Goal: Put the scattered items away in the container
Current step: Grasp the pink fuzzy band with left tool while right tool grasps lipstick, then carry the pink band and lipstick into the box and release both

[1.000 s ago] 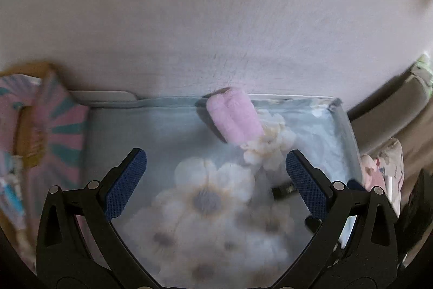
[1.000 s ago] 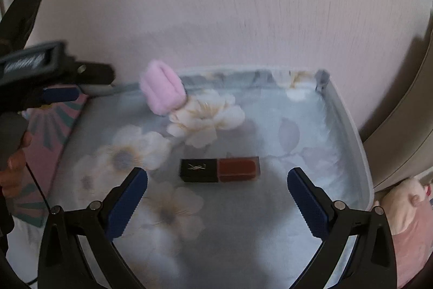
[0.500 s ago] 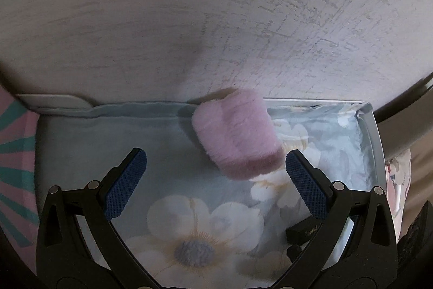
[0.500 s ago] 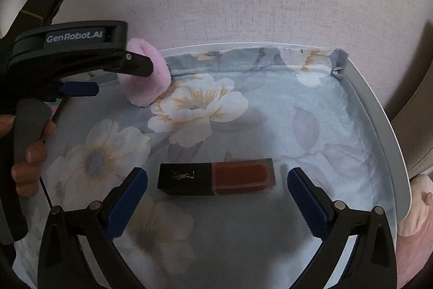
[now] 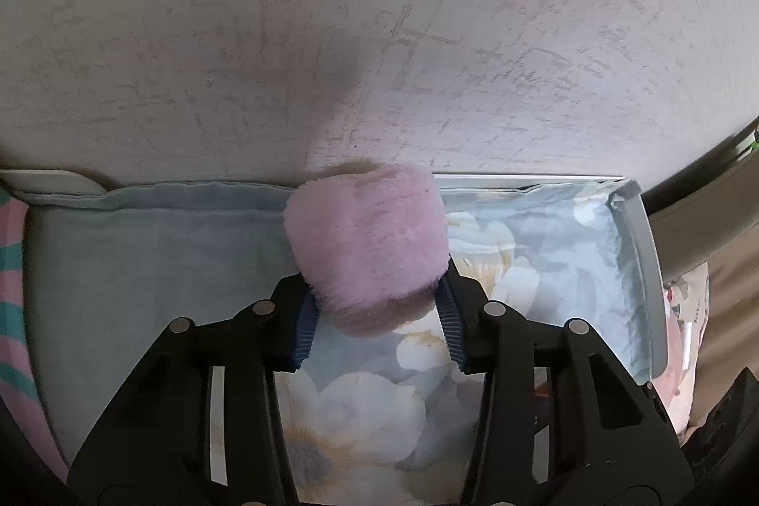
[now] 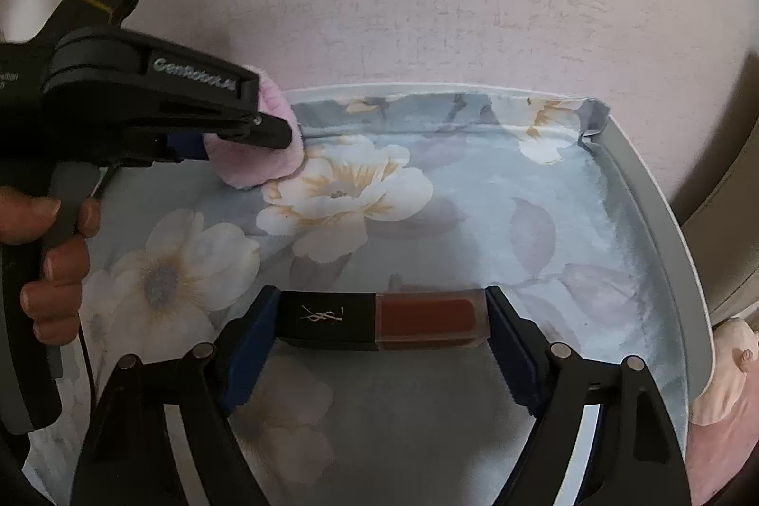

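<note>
Gripping a fluffy pink roll (image 5: 367, 240), the left tongs (image 5: 377, 323) are closed on its lower part at the back edge of the flower-lined tray (image 6: 657, 193), beside the wall (image 5: 379, 32). The right tongs (image 6: 379, 328) are closed end to end on a lipstick (image 6: 382, 320), black cap left and red tube right, low over the tray lining. A hand (image 6: 45, 254) holds the left handle.

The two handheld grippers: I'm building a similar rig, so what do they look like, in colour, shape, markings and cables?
Both are matte black plastic. The right gripper has angular linkage arms with silver pivot pins and ribbed blue finger pads. The left gripper, seen side-on, shows a pistol-style grey handle, white "GenRobot.AI" lettering, a thin dark cable below and a yellow wire near its rear. No sleeve is visible.
</note>
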